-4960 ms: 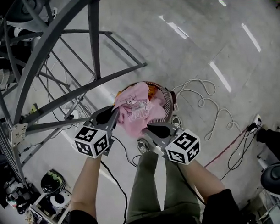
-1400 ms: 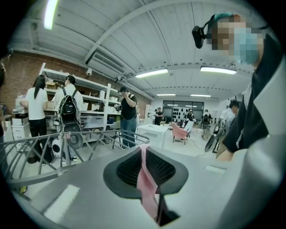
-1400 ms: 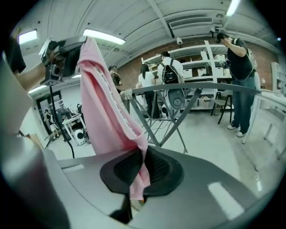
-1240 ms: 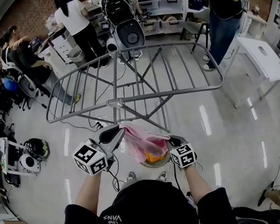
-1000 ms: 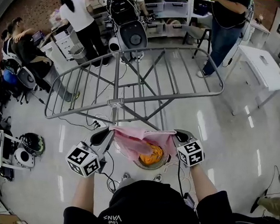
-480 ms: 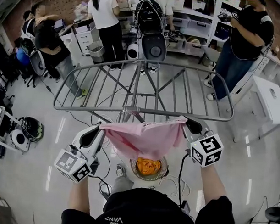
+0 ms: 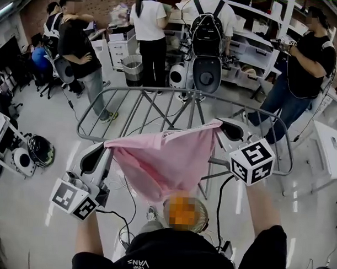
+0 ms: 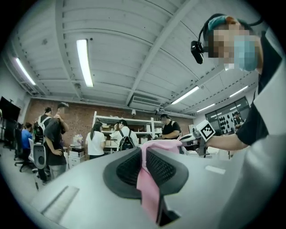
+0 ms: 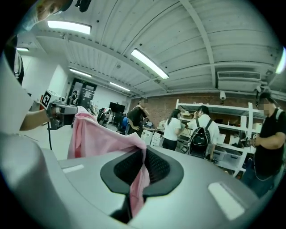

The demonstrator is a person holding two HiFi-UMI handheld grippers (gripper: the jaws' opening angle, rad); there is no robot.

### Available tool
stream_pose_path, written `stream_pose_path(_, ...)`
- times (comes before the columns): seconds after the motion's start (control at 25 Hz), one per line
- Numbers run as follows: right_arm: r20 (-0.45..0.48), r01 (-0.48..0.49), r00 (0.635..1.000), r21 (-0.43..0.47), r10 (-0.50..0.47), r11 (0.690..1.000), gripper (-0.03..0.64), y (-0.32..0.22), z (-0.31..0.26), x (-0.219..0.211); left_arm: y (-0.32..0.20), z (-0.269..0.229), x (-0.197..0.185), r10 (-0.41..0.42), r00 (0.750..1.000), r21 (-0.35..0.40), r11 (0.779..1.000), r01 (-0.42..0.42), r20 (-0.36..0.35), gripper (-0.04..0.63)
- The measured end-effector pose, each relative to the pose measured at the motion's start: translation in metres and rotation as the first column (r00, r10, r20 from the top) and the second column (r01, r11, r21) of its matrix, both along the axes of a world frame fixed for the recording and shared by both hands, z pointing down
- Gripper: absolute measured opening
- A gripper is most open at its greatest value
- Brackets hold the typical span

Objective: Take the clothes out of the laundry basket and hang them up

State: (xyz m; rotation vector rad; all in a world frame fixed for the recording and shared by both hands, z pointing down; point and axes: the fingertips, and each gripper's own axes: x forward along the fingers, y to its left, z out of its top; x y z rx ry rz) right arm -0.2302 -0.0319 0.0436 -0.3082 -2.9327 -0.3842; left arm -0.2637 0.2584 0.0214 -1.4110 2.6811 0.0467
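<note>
A pink garment (image 7: 163,158) hangs stretched between my two grippers, held up in front of the grey drying rack (image 7: 186,99). My left gripper (image 7: 104,148) is shut on the garment's left corner; the pink cloth (image 8: 149,188) runs between its black pads. My right gripper (image 7: 219,126) is shut on the right corner, with pink cloth (image 9: 138,181) pinched between its pads too. Below the garment stands the round laundry basket (image 7: 199,215) on the floor, with orange clothing inside. The garment's lower part hides part of the rack's legs.
Several people stand behind the rack near shelves (image 7: 253,68) with bins. A white table (image 7: 331,148) is at the right. A bin (image 7: 132,66) and chairs stand at the back left, and cables (image 7: 121,220) lie on the floor by my feet.
Both grippers have risen and spread apart, lifting the pink garment out of the basket and pulling it wide. My view has tilted up toward the rack and the people.
</note>
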Motion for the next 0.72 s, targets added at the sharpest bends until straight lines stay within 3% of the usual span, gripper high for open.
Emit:
stream_pose_path(0.36, -0.010, 0.143, 0.990, 0.034, -0.142, 0.989, 0.020, 0.091, -0.042, -0.196, 0.095, -0.035, -0.116, -0.152, 0.982, 0.021, 0.988, 0.150, 0.113, 0.031)
stream_pose_path(0.6, 0.015, 0.186, 0.982, 0.103, -0.189, 0.977, 0.020, 0.173, -0.101, -0.334, 0.163, -0.088, -0.192, -0.259, 0.939, 0.037, 0.966, 0.257, 0.226, 0.031)
stream_pose_path(0.72, 0.064, 0.209, 0.974, 0.092, -0.215, 0.974, 0.020, 0.213, -0.139, -0.391, 0.191, -0.123, -0.218, -0.321, 0.900, 0.050, 0.946, 0.321, 0.293, 0.031)
